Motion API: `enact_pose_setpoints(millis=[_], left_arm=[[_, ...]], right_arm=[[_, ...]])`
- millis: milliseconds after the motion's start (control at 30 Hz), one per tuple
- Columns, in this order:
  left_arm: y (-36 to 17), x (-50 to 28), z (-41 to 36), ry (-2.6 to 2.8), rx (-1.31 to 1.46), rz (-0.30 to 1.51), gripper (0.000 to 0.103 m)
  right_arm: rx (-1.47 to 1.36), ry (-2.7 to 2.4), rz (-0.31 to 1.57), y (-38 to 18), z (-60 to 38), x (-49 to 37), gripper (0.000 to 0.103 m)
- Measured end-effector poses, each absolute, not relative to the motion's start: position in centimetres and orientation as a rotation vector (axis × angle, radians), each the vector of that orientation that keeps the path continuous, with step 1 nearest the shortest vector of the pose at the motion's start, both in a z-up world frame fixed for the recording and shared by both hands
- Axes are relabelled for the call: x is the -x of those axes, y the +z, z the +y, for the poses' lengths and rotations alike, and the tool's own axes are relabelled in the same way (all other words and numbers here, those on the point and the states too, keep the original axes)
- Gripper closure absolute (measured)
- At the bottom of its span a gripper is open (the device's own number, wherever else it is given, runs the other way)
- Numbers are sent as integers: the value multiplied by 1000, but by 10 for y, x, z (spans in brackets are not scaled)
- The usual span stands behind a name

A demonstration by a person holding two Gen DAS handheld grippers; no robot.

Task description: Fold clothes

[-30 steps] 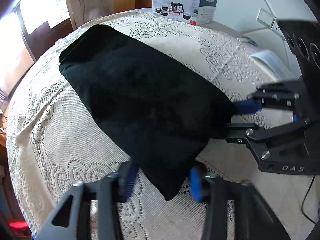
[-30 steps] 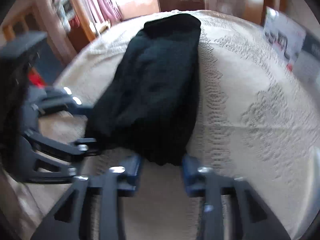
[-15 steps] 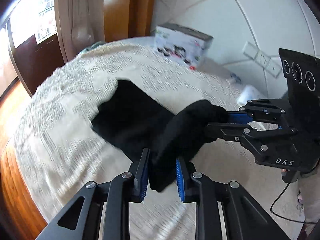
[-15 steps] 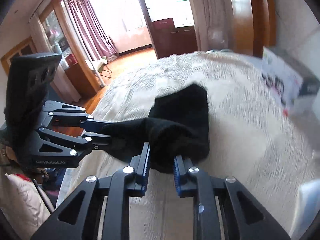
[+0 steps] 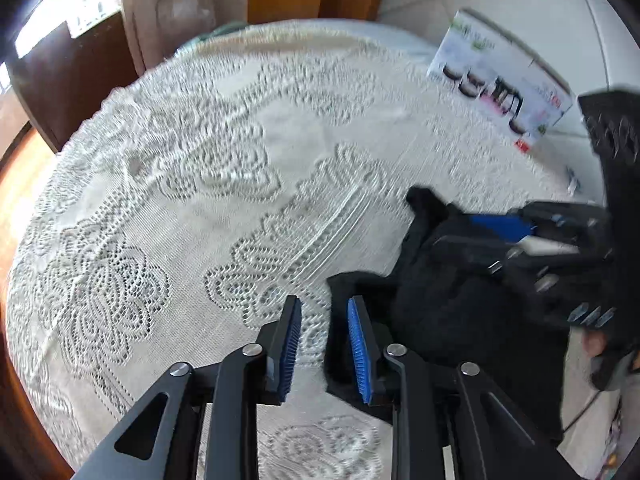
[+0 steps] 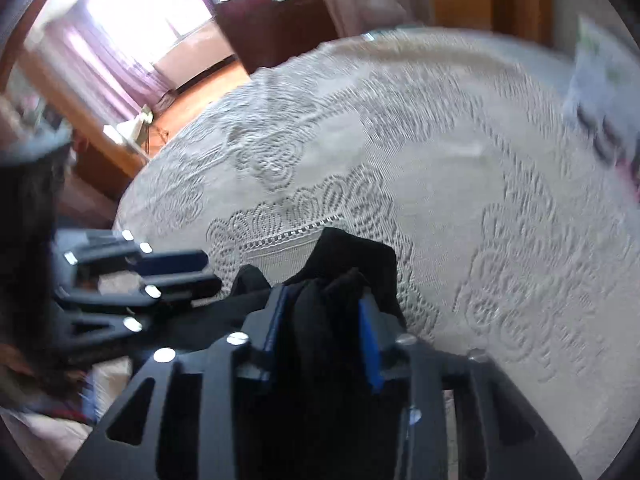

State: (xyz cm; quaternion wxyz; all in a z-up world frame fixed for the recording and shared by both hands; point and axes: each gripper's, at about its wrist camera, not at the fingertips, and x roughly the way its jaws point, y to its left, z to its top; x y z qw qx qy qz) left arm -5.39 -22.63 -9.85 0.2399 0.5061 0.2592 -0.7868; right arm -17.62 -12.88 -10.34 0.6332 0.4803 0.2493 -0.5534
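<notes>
1. Folding step is reaching its end, as I judge it: black garment (image 5: 452, 312) is lying bunched at the near right edge of the lace-covered table (image 5: 224, 184), doubled on itself.
2. Left gripper (image 5: 323, 342) is hanging part open, blue pads apart, gripping nothing; lace is showing through the gap, and the garment's left edge is sitting just beside its right pad.
3. Right gripper (image 6: 326, 332) is pinching a thick wad of the cloth between pads that are standing fairly wide around it.
4. Printed box (image 5: 500, 88) is sitting at the far right edge.
5. Next move is probably calling for the right gripper to let go, then smoothing.
</notes>
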Motion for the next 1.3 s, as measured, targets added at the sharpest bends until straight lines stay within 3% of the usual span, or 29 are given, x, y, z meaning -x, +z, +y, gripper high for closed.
enact_pose_setpoints(millis=[67,100,133,233,400,700,767,833,1000,1133,1300], left_arm=[[-87,51,-229,-2199,-1388,699,57],[-76,48,-229,-2229,-1372,684,52],[-65,46,-227,-2257,-1358,670,45],[-32,39,-218,-2337,-1321,611,31],[-11,33,-193,-2408,-1361,576,31],[-39,51,-174,-2462,-1582,415,31],[-46,60,-174,-2503,-1632,361,31],[-51,70,-176,-2577,-1695,299,33],[-92,89,-181,-2593,-1867,32,40],[-108,94,-193,-2610,-1947,38,36],[-56,92,-192,-2771,-1923,56,31]], right_arm=[[-1106,-1318,580,-86,-118,180,45],[-1088,-1356,597,-72,-110,180,30],[-1072,-1394,602,-57,-99,181,26],[-1075,-1497,528,-16,-58,187,26],[-1158,-1707,375,2,26,178,26],[-1450,-1787,-35,-53,85,131,26],[-1493,-1804,-95,-62,80,120,28],[-1500,-1847,-143,-65,72,111,56],[-1578,-1921,-250,-94,30,100,71],[-1659,-1978,-173,-111,17,84,71],[-1557,-2099,-213,-62,32,86,70]])
